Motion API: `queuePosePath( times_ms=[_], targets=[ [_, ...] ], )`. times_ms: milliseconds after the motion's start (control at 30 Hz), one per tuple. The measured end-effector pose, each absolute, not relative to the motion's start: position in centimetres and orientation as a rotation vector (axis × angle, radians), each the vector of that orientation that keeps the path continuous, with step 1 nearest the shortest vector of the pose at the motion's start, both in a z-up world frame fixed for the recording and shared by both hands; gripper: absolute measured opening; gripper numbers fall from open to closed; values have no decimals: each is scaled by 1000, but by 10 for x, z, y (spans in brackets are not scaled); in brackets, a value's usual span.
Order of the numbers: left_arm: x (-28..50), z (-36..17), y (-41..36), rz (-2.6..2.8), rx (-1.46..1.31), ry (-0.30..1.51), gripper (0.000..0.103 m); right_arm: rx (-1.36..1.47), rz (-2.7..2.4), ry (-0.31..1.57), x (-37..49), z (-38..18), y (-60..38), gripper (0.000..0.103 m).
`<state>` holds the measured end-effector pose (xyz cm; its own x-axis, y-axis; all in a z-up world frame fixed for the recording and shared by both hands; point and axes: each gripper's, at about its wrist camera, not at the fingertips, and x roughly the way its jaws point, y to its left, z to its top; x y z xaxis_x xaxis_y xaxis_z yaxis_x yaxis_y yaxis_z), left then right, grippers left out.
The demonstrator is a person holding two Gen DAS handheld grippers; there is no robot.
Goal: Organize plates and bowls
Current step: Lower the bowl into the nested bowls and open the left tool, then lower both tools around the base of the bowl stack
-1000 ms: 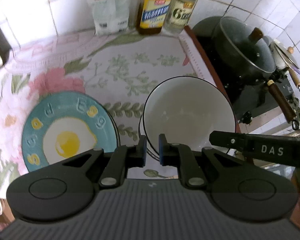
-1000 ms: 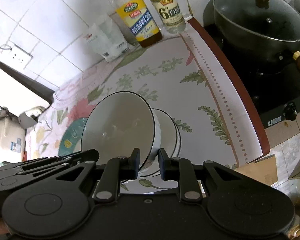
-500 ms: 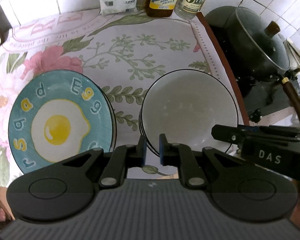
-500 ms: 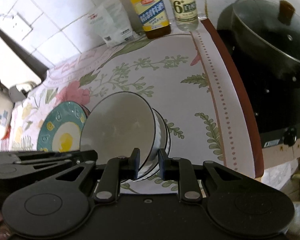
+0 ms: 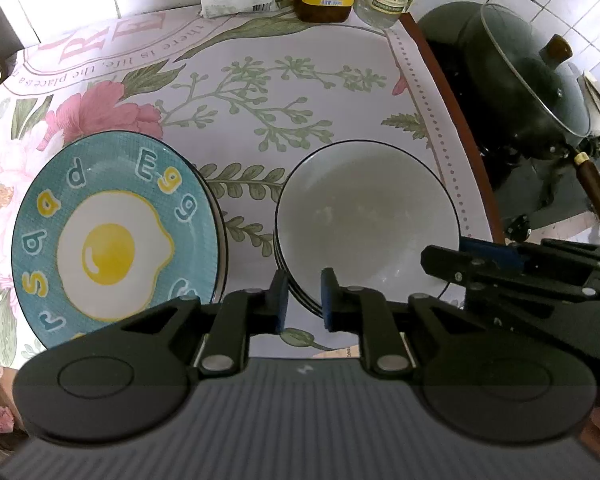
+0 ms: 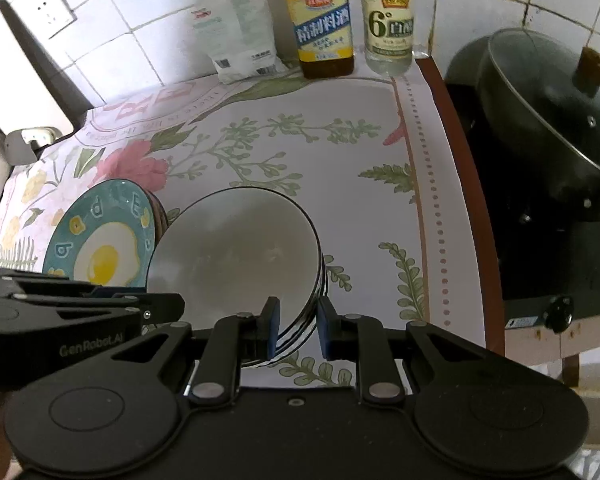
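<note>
A stack of white bowls with dark rims (image 5: pixel 368 216) (image 6: pixel 236 248) stands on the floral tablecloth (image 5: pixel 284 92). The top bowl sits level, nested in the stack. My left gripper (image 5: pixel 304 306) is at the stack's near-left rim. Its jaws are opening, with the rim between them and a little slack showing. My right gripper (image 6: pixel 298 328) is shut on the top bowl's near-right rim, one pad inside and one outside. Left of the bowls lies a teal plate with a fried-egg picture (image 5: pixel 116 236) (image 6: pixel 104 244), on top of other plates.
At the back wall stand a yellow-labelled bottle (image 6: pixel 324 20), a clear bottle (image 6: pixel 388 20) and a white bag (image 6: pixel 236 36). Beyond the table's brown right edge (image 6: pixel 468 184) a dark pot with a glass lid (image 6: pixel 560 112) sits on a stove.
The top bowl went from tilted to level and settled into the stack. Both grippers sank with it. The left jaws stand slightly wider apart.
</note>
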<state>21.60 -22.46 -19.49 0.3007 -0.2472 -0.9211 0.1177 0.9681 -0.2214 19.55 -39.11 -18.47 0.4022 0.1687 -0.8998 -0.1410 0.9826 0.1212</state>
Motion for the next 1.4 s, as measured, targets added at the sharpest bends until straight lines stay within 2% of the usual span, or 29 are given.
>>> queuePosePath(
  times_ms=[400,500,633,867,933,1067,1233,1400],
  targets=[
    [204,-179,-221,-263,-171,1258,22,-8,225,1053,175,-173,-387,25],
    [195,-172,-218,-282,-174,1249,24,-8,252,1007,160,-160,-386,33],
    [184,-163,-211,-306,-178,1243,27,-49,260,942,136,-143,-380,38],
    [159,-147,-192,-327,-176,1213,30,-50,236,875,102,-129,-372,41],
    [151,-143,-188,-322,-163,1209,30,-62,243,855,91,-125,-367,44],
    [135,-138,-180,-314,-164,1187,39,-56,266,815,69,-118,-358,51],
    [116,-136,-171,-319,-176,1168,41,-57,267,780,42,-116,-349,56],
    [99,-133,-160,-328,-189,1114,43,-74,258,747,21,-121,-343,57]
  ],
)
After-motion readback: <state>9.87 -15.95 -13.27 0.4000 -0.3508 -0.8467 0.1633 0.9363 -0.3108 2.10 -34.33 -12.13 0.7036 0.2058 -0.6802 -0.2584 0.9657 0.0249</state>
